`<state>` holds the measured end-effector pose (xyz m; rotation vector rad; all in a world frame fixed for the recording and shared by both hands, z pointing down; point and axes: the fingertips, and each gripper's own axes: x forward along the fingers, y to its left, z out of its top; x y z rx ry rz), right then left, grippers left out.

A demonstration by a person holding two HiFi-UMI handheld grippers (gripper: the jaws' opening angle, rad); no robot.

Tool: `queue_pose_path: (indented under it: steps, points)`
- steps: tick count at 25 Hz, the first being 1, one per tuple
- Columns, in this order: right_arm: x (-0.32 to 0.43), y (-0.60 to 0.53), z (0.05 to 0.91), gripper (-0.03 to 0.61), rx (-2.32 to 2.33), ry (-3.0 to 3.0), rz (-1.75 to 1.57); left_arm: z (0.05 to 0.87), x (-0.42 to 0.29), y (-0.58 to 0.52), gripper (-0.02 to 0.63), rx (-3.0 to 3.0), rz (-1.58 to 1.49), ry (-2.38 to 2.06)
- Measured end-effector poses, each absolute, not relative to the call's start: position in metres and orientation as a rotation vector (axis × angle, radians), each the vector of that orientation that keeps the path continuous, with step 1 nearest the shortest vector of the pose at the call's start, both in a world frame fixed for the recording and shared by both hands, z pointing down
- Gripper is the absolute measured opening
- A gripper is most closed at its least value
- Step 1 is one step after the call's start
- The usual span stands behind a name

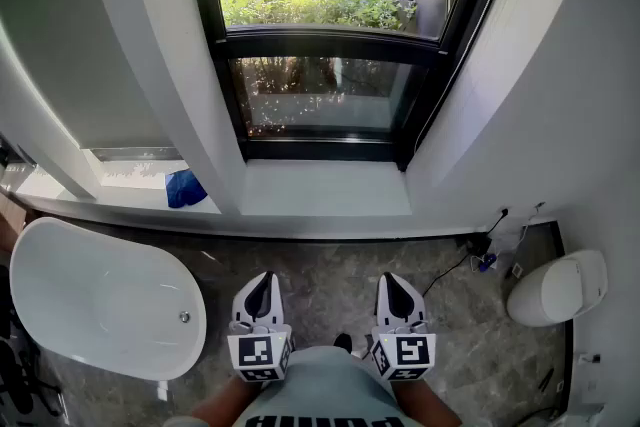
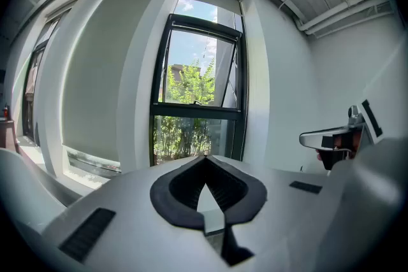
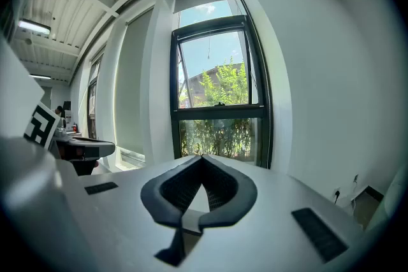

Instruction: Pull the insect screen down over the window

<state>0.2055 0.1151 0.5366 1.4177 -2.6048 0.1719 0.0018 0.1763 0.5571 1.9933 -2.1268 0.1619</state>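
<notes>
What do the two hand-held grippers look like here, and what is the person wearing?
Both the left hand-held gripper and the right hand-held gripper have smooth white shells tapering to a point, with black ribbed pads lining the jaws. Each carries a cube with black-and-white square markers at the rear. The person wears a pale grey shirt with dark lettering.

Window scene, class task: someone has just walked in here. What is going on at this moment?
A person stands facing the black-framed window, holding the left claw and the right claw low in front of the body. Both claws are shut and empty, aimed toward the window and well short of it. Its glass is uncovered, so the pulling down has not begun. A white bathtub sits to the left.
</notes>
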Motion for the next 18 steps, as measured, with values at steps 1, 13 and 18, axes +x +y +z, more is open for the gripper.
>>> queue_pose_path:
  steps: [1,13,18]
  points:
    - [0.205,0.115,0.537,0.003,1.416,-2.604,0.172,0.557,0.001,0.176,0.012,1.991,0.162,-2.127]
    - [0.194,0.118,0.539,0.003,1.407,-2.601,0.190,0.559,-0.007,0.177,0.013,2.008,0.154,-2.113]
    - [0.186,0.115,0.538,0.003,1.407,-2.609,0.194,0.555,-0.014,0.176,0.013,2.048,0.189,-2.126]
